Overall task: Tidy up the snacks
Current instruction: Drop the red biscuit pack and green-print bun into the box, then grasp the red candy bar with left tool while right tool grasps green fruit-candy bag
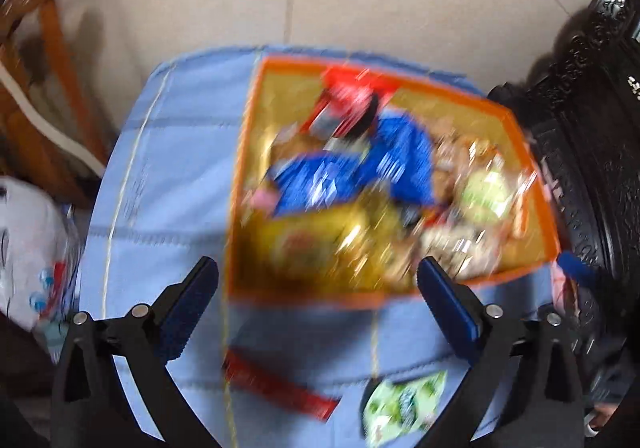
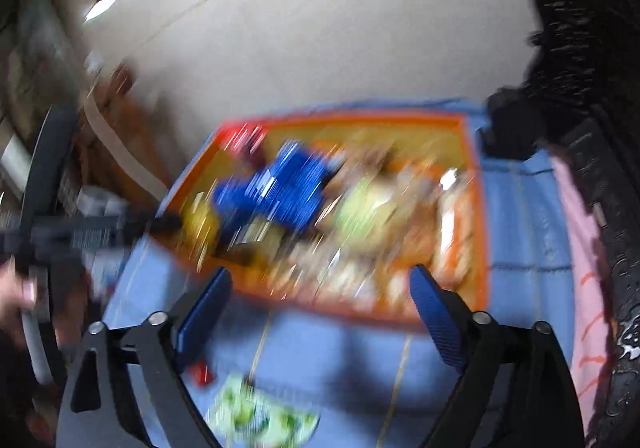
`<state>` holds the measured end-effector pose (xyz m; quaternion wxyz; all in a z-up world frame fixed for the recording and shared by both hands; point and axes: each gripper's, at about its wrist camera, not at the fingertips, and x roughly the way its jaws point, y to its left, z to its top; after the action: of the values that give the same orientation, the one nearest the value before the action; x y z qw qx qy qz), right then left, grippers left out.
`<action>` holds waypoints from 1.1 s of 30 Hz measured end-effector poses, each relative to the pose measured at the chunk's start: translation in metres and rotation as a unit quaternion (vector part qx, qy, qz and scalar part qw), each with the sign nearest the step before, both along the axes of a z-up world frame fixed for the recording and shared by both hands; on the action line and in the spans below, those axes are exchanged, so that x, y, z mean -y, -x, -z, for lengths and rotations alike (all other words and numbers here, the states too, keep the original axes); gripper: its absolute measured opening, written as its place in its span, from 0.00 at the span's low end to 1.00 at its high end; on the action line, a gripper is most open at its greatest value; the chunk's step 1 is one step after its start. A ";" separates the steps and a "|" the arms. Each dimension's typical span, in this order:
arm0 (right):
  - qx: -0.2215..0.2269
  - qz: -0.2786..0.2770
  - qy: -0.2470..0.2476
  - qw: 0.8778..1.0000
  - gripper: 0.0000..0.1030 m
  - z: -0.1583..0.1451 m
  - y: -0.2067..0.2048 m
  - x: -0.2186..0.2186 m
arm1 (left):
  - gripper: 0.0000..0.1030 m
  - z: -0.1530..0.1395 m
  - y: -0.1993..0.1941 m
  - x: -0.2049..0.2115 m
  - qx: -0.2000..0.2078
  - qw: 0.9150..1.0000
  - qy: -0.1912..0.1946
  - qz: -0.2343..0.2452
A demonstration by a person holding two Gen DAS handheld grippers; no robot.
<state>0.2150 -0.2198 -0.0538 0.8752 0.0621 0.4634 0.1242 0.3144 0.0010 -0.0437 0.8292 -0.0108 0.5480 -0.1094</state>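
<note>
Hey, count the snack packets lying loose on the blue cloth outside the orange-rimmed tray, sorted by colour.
Long red wrapped packet: 1
Green-and-white printed packet: 1
Total: 2
The orange-rimmed tray holds a pile too blurred to count.

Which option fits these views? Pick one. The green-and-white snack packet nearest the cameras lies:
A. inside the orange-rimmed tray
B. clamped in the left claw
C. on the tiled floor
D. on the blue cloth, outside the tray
D. The green-and-white packet lies on the blue cloth on the near side of the orange-rimmed tray, and both the left claw and right claw are open with nothing between their fingers.
</note>
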 end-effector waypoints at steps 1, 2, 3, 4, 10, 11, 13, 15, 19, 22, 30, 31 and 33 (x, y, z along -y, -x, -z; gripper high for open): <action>-0.019 -0.025 0.002 1.000 0.92 0.010 0.009 -0.011 | 0.95 0.006 0.008 -0.007 -0.008 1.000 -0.003 -0.007; -0.036 -0.048 0.009 0.998 0.92 0.022 0.016 -0.021 | 0.95 0.012 0.015 -0.015 -0.018 1.000 -0.006 -0.014; -0.051 -0.079 0.025 0.995 0.92 0.036 0.027 -0.036 | 0.95 0.023 0.027 -0.026 -0.034 0.999 -0.012 -0.024; -0.058 -0.100 0.040 0.993 0.92 0.046 0.035 -0.047 | 0.95 0.031 0.035 -0.034 -0.045 0.998 -0.016 -0.031; -0.080 -0.186 0.130 0.971 0.92 0.094 0.055 -0.101 | 0.95 0.065 0.079 -0.066 -0.105 0.992 -0.029 -0.069; -0.079 -0.192 0.136 0.969 0.92 0.100 0.053 -0.105 | 0.95 0.067 0.083 -0.068 -0.108 0.991 -0.030 -0.071; -0.080 -0.194 0.142 0.967 0.95 0.111 0.047 -0.110 | 0.95 0.069 0.091 -0.071 -0.113 0.990 -0.032 -0.073; -0.083 -0.183 0.131 0.971 0.94 0.115 0.039 -0.108 | 0.95 0.068 0.095 -0.071 -0.114 0.990 -0.035 -0.074; -0.117 -0.166 0.126 0.971 0.57 0.119 0.035 -0.100 | 0.95 0.075 0.100 -0.068 -0.124 0.989 -0.036 -0.078; -0.125 -0.152 0.100 0.975 0.47 0.111 0.041 -0.089 | 0.95 0.091 0.098 -0.064 -0.150 0.984 -0.033 -0.093; -0.120 -0.077 0.046 0.989 0.44 0.093 0.068 -0.043 | 0.95 0.124 0.080 -0.051 -0.205 0.963 -0.013 -0.175; -0.119 -0.073 0.044 0.989 0.43 0.090 0.070 -0.039 | 0.95 0.127 0.077 -0.050 -0.210 0.960 -0.012 -0.185; -0.121 -0.065 0.037 0.990 0.34 0.090 0.077 -0.033 | 0.94 0.136 0.072 -0.049 -0.222 0.953 -0.015 -0.205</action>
<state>0.1380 -0.1863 -0.1435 0.8046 0.0141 0.5729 0.1556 0.2420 0.0502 -0.1792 0.6914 -0.1344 0.7057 0.0762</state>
